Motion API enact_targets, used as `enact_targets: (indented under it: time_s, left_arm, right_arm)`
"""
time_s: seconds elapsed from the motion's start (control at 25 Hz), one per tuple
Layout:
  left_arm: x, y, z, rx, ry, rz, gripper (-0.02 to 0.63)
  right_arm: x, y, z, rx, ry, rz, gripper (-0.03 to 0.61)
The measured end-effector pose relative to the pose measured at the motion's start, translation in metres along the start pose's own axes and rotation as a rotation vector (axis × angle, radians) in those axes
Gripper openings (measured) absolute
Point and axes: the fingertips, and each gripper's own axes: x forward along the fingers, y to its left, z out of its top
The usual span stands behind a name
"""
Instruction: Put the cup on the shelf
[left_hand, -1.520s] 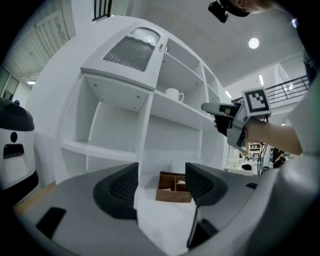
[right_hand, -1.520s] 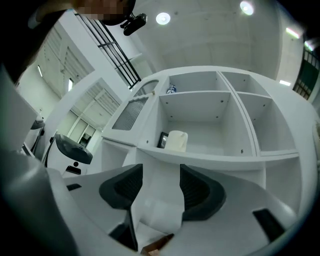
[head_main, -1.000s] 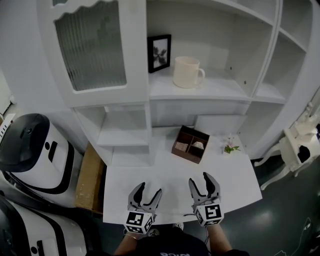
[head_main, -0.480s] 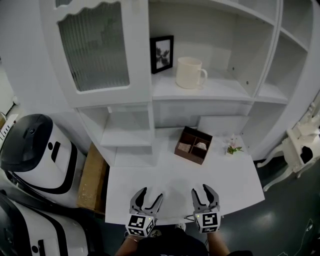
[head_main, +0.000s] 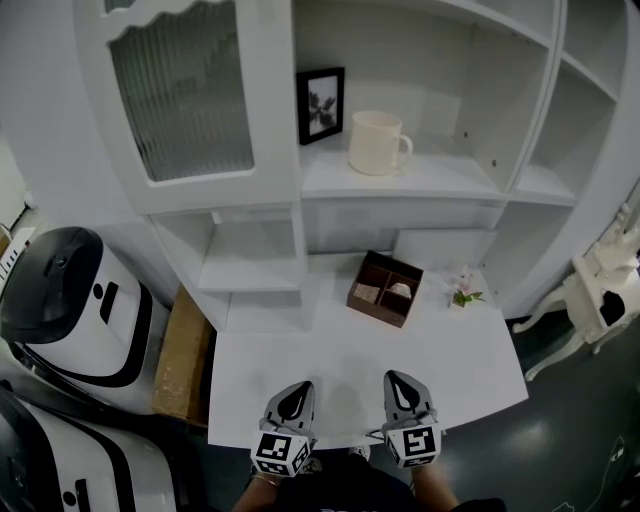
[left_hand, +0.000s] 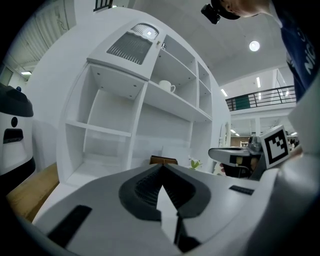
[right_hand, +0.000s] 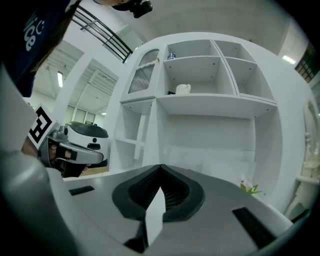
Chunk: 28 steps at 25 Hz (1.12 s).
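A cream cup (head_main: 377, 142) stands upright on the white shelf (head_main: 420, 180), its handle to the right, next to a black picture frame (head_main: 319, 104). The same cup (left_hand: 166, 86) shows small and far in the left gripper view, and the cup (right_hand: 183, 89) also appears in the right gripper view. Both grippers hover over the near edge of the white table (head_main: 460, 350), far below the cup. My left gripper (head_main: 294, 398) is shut with nothing in it. My right gripper (head_main: 399, 388) is shut and empty too.
A brown compartment box (head_main: 384, 288) and a small flower sprig (head_main: 462, 294) sit at the table's back. A glass cabinet door (head_main: 180, 90) is at upper left. A black-and-white machine (head_main: 70, 300) and a wooden board (head_main: 182, 350) stand left of the table; a white chair (head_main: 600, 290) stands right.
Both grippers' jaws have gone from wide open to shut. The grippers drew back slightly toward the table's near edge. The cup has not moved.
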Motion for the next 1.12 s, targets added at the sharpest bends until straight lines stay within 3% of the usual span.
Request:
enact_targets:
  time_s: [0.2, 1.12]
  left_arm:
    - [0.004, -0.007, 0.001, 0.004, -0.001, -0.016, 0.003]
    - [0.007, -0.002, 0.005, 0.008, -0.016, 0.019, 0.003]
  right_arm:
    - [0.000, -0.001, 0.009, 0.027, -0.029, 0.016, 0.009]
    - [0.004, -0.007, -0.004, -0.021, 0.030, 0.012, 0.009]
